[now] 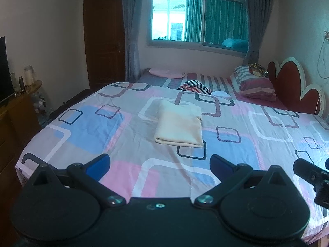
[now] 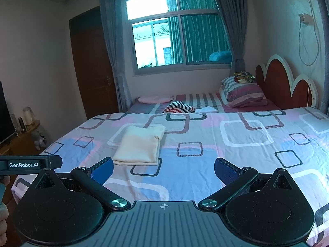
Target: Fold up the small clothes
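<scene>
A cream garment (image 1: 178,124) lies folded into a neat rectangle on the patterned bedspread (image 1: 92,127). It also shows in the right wrist view (image 2: 141,145). My left gripper (image 1: 160,162) is open and empty, held above the bed's near edge, short of the garment. My right gripper (image 2: 163,169) is open and empty, to the right of the garment and nearer the bed's edge. The right gripper's side shows at the right of the left wrist view (image 1: 312,175). The left gripper's body shows at the left of the right wrist view (image 2: 30,164).
A striped garment (image 1: 196,86) and a small white cloth (image 1: 221,93) lie further up the bed. Striped pillows (image 1: 255,82) rest by the red headboard (image 1: 292,82). A pink folded cloth (image 1: 166,72) lies below the window. A wooden cabinet (image 1: 18,111) with bottles stands left.
</scene>
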Action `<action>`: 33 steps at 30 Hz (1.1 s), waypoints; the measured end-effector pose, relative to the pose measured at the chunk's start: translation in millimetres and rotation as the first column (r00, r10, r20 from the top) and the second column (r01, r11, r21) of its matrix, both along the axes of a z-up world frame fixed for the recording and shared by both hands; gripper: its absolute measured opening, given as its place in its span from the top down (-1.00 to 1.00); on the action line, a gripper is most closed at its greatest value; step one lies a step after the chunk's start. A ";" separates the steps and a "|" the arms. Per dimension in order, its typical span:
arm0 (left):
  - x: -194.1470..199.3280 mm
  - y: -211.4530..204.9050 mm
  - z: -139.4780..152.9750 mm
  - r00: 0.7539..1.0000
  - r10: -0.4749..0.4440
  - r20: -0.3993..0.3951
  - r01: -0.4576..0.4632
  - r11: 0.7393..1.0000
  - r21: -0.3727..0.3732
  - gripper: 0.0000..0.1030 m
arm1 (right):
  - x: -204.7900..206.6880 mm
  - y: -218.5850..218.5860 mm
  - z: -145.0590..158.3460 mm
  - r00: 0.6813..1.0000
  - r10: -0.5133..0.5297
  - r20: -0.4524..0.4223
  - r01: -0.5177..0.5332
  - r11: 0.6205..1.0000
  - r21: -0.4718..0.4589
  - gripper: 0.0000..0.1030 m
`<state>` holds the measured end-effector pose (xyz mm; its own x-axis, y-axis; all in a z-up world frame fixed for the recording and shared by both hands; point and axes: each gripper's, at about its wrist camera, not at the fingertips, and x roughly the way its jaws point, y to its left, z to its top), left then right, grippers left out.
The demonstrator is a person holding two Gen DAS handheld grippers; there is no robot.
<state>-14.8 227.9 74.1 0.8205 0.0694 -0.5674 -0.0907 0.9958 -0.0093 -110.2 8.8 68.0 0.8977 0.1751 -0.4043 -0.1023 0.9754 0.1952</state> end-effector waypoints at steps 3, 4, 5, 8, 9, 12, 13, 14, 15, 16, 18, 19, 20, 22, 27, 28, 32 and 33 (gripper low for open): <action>-0.4 -1.1 -0.5 1.000 0.000 0.000 0.000 1.000 0.005 -0.99 | 0.3 0.8 -0.8 1.000 -0.002 -0.003 0.002 1.000 -0.002 -1.00; 0.4 -1.2 -1.0 1.000 0.000 -0.001 0.000 1.000 0.007 -0.99 | 0.5 0.6 -0.8 1.000 0.000 -0.004 0.000 1.000 0.000 -1.00; 0.3 -1.4 -0.9 1.000 0.002 -0.002 -0.002 1.000 0.007 -0.99 | 1.3 0.5 -1.3 1.000 0.001 -0.007 -0.001 1.000 0.003 -1.00; 2.1 -1.9 -1.5 1.000 0.005 -0.004 -0.005 1.000 0.006 -0.99 | 2.1 -0.2 -1.9 1.000 0.002 -0.008 -0.002 1.000 0.007 -1.00; 2.1 -1.9 -1.7 1.000 0.005 -0.006 -0.005 1.000 0.006 -0.99 | 2.6 0.0 -2.1 1.000 0.003 -0.009 -0.003 1.000 0.005 -1.00; 3.2 -1.7 -1.9 1.000 0.007 -0.007 -0.007 1.000 0.009 -0.99 | 3.3 0.4 -2.8 1.000 0.004 -0.010 -0.004 1.000 0.005 -1.00; 4.1 -0.7 -2.3 1.000 0.008 -0.007 -0.008 1.000 0.009 -0.99 | 4.5 0.0 -3.1 1.000 0.004 -0.013 -0.004 1.000 0.007 -1.00; 4.0 -0.6 -2.3 1.000 0.008 -0.006 -0.008 1.000 0.011 -0.99 | 5.6 -0.1 -3.8 1.000 0.003 -0.016 -0.003 1.000 0.009 -1.00; 4.7 -0.3 -2.2 1.000 0.009 -0.005 -0.009 1.000 0.012 -0.99 | 6.3 0.0 -4.6 1.000 0.005 -0.018 -0.005 1.000 0.011 -1.00; 5.1 0.0 -2.4 1.000 0.010 -0.005 -0.009 1.000 0.013 -0.99 | 6.7 0.2 -5.1 1.000 0.007 -0.019 -0.007 1.000 0.011 -1.00; 5.0 -0.1 -2.4 1.000 0.009 -0.005 -0.009 1.000 0.012 -0.99 | 7.2 1.2 -5.6 1.000 0.007 -0.019 -0.006 1.000 0.011 -1.00; 4.9 0.2 -2.6 1.000 0.010 -0.005 -0.010 1.000 0.011 -0.99 | 7.2 1.3 -5.5 1.000 0.007 -0.019 -0.007 1.000 0.011 -1.00; 5.0 0.0 -2.5 1.000 0.008 -0.005 -0.008 1.000 0.011 -0.99 | 7.5 1.8 -6.0 1.000 0.008 -0.021 -0.008 1.000 0.011 -1.00; 5.4 -0.2 -2.5 1.000 0.009 -0.006 -0.009 1.000 0.012 -0.99 | 7.8 1.8 -7.1 1.000 0.010 -0.022 -0.009 1.000 0.012 -1.00; 5.3 -0.4 -2.3 1.000 0.009 -0.007 -0.008 1.000 0.011 -0.99 | 10.4 1.8 -9.9 1.000 0.009 -0.030 -0.008 1.000 0.013 -1.00; 5.2 -0.1 -2.5 1.000 0.008 -0.008 -0.008 1.000 0.011 -0.99 | 10.8 2.0 -10.5 0.999 0.008 -0.031 -0.008 1.000 0.011 -1.00; 6.1 0.3 -3.4 1.000 0.010 -0.006 -0.010 1.000 0.015 -0.99 | 10.9 2.0 -10.9 0.999 0.010 -0.031 -0.010 1.000 0.016 -1.00; 6.6 -0.3 -4.0 1.000 0.010 -0.007 -0.010 1.000 0.016 -0.99 | 11.5 2.0 -11.5 0.999 0.011 -0.032 -0.011 1.000 0.016 -1.00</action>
<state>-8.2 227.6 70.1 0.8155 0.0866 -0.5722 -0.1003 0.9949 0.0077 -98.7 10.8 56.5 0.8822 0.1912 -0.4302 -0.1061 0.9711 0.2138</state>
